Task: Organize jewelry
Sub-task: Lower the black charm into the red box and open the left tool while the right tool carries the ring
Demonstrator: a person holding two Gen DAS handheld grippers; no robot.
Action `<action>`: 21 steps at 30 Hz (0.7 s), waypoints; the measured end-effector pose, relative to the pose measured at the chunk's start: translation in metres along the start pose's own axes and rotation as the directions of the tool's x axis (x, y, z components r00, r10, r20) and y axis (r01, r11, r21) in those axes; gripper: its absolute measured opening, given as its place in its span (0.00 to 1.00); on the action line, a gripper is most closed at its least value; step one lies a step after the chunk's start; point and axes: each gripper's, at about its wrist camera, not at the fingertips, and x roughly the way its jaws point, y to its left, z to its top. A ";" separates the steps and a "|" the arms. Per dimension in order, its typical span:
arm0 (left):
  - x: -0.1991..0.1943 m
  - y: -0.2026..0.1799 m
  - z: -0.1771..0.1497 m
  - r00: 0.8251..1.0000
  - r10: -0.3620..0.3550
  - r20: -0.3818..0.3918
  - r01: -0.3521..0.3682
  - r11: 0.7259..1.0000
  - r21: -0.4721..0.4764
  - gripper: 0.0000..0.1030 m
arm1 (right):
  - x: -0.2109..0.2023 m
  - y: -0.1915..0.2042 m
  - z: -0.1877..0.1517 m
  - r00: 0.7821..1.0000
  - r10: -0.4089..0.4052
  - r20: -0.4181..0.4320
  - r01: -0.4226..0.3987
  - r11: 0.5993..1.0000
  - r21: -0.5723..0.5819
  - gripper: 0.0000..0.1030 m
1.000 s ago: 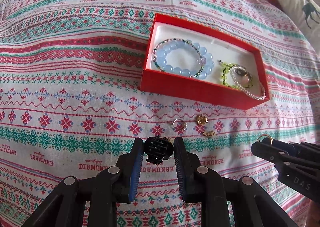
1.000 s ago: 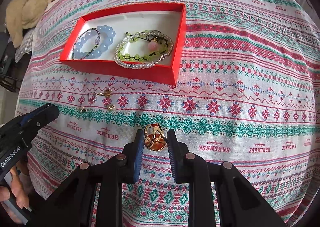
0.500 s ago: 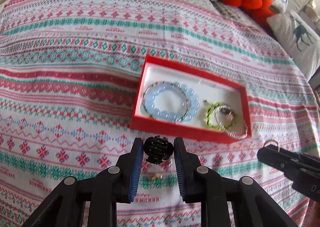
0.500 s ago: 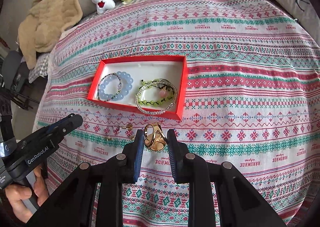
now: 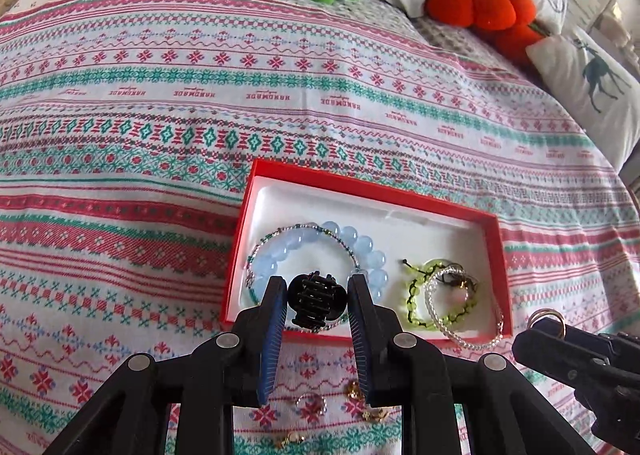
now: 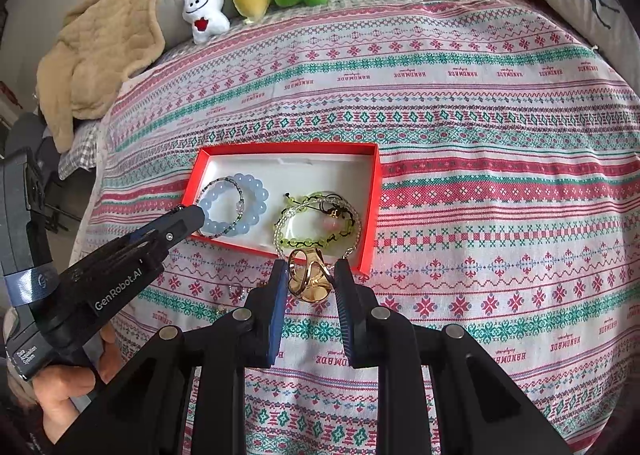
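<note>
Left tongs [image 5: 317, 297] clamp black clip [image 5: 317, 303], right tongs [image 6: 310, 275] clamp gold ring [image 6: 309, 275]; you hold both at box [image 6: 370, 207] lower edge, mid-frame, for drop-in.

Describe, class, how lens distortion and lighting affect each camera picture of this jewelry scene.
Left wrist view: fisheye bends the patterned bedspread stripes into arcs; bright glare washes out the top-right corner; the black hair claw in the left gripper stays sharp. Right wrist view: dark vignette at the corners; soft even daylight; the gold ring in the right gripper glints; the red box looks skewed.
</note>
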 end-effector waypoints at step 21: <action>-0.013 -0.009 -0.011 0.995 0.101 -0.014 -0.098 0.987 0.124 0.70 | 0.010 -0.011 0.012 0.999 -0.020 0.040 0.020 1.000 -0.005 0.24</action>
